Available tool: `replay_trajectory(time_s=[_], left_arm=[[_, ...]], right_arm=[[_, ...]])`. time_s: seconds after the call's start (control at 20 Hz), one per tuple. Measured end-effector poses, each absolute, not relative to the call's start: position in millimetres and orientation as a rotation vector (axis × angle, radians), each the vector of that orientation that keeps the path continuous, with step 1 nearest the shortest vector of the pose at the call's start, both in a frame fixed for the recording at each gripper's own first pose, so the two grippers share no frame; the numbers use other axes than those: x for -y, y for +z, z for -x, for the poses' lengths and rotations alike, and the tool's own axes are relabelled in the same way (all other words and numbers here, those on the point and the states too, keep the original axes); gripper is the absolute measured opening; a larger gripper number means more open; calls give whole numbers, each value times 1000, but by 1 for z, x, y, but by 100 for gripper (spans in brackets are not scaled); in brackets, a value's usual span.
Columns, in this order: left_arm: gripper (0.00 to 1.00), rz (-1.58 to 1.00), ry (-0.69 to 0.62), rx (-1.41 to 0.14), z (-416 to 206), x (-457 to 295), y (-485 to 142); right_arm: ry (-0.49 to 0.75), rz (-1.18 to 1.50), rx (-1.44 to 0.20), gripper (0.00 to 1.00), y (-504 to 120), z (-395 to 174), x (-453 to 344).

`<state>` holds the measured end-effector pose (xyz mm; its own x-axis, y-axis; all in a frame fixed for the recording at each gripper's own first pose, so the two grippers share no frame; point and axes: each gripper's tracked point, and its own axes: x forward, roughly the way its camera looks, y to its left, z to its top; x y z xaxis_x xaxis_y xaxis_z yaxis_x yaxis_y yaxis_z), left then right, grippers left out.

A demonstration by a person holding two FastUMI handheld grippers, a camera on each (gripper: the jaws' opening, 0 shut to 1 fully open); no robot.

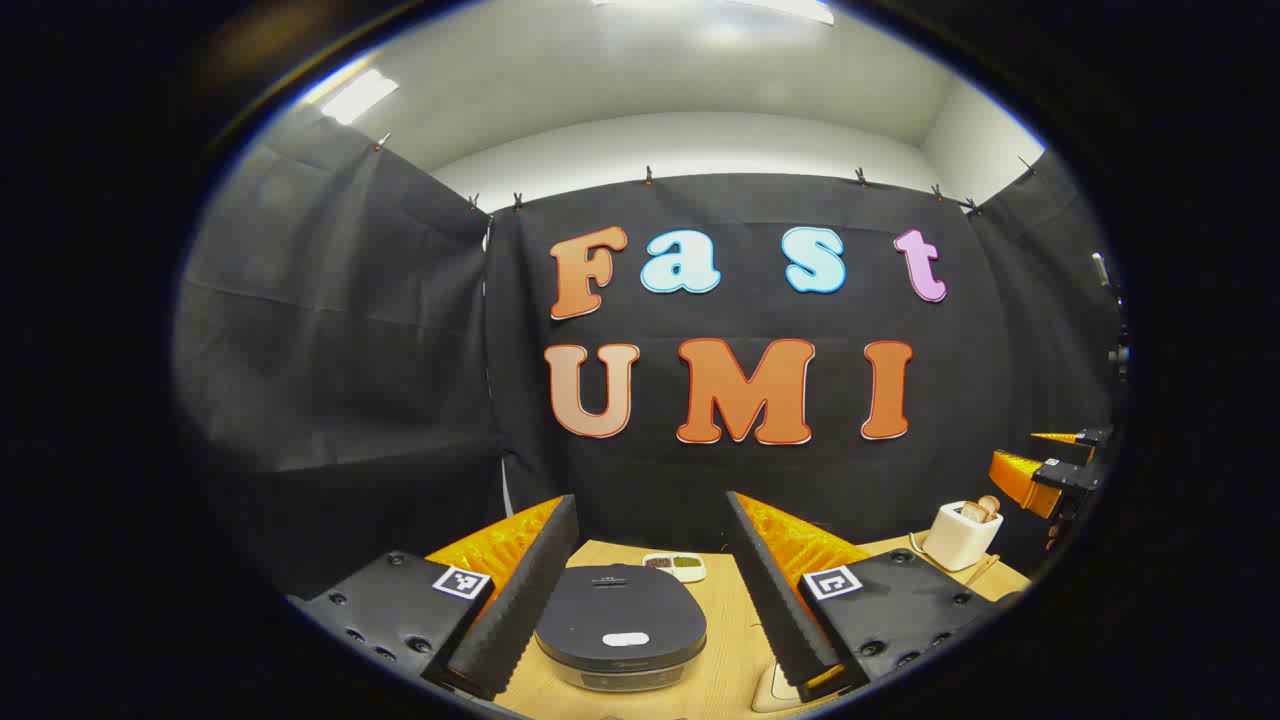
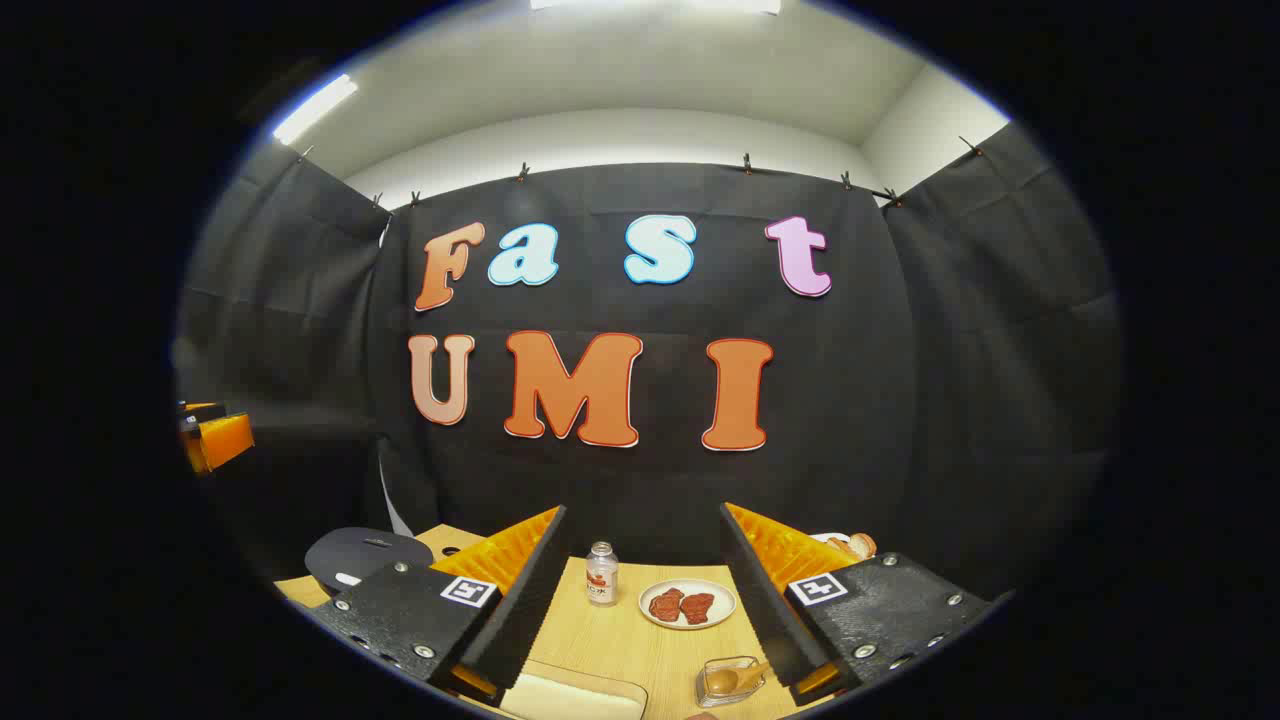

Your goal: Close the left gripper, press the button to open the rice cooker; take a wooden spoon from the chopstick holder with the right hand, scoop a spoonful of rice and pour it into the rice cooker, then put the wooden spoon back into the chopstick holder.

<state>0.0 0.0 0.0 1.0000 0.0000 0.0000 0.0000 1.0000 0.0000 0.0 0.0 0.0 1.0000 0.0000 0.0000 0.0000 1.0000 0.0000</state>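
The left tool (image 1: 650, 590) is hovering above the bench (image 1: 725, 640) with its fingers standing wide apart, and nothing is sitting clamped between them. The rice cooker (image 1: 620, 625) is lying right between those fingers, lid down, with its pale button (image 1: 626, 639) facing up near the front edge. Just behind the rice cooker, a small divided dish (image 1: 675, 567) is sitting with dark and green contents. Well to the right of the rice cooker, the white chopstick holder (image 1: 962, 535) is standing upright with wooden handles poking out of its top, and past it the right tool (image 1: 1050, 465) is showing at the edge of the left gripper view.

In the right gripper view, the right tool (image 2: 645, 600) is also hanging open above the bench, gripping nothing. The rice cooker (image 2: 365, 555) is showing far off to its left. To the right of the rice cooker, a small bottle (image 2: 601, 574) is standing upright, with a plate (image 2: 688, 604) of reddish pieces just beside it. Nearer the camera, a clear glass container (image 2: 730, 680) is holding a wooden spoon (image 2: 735, 678).
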Motion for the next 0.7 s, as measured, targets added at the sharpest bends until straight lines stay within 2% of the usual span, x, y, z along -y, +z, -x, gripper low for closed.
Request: replay_trajectory(time_s=[0.15,0.25,0.3,0.35,0.45,0.5,0.6,0.7], left_arm=[[94,-7,-17,-4,0,9,-1],[100,-15,-21,2,1,10,2],[94,-20,-19,6,0,9,4],[98,-23,-17,7,-1,9,5],[94,-27,-17,16,-2,8,9],[100,-28,-16,18,-3,7,10],[94,-34,-16,16,-4,8,10],[96,-38,-20,17,-3,11,10]], right_arm=[[-5,-5,-10,91,-3,1,5],[-11,-3,-11,91,-3,1,8],[-11,-1,-10,91,-3,2,8],[-15,1,-10,90,-3,1,9],[-14,7,-9,91,-2,1,9],[-15,8,-9,91,-2,1,11],[-16,6,-7,91,-1,1,14],[-14,0,-4,91,0,1,14]])
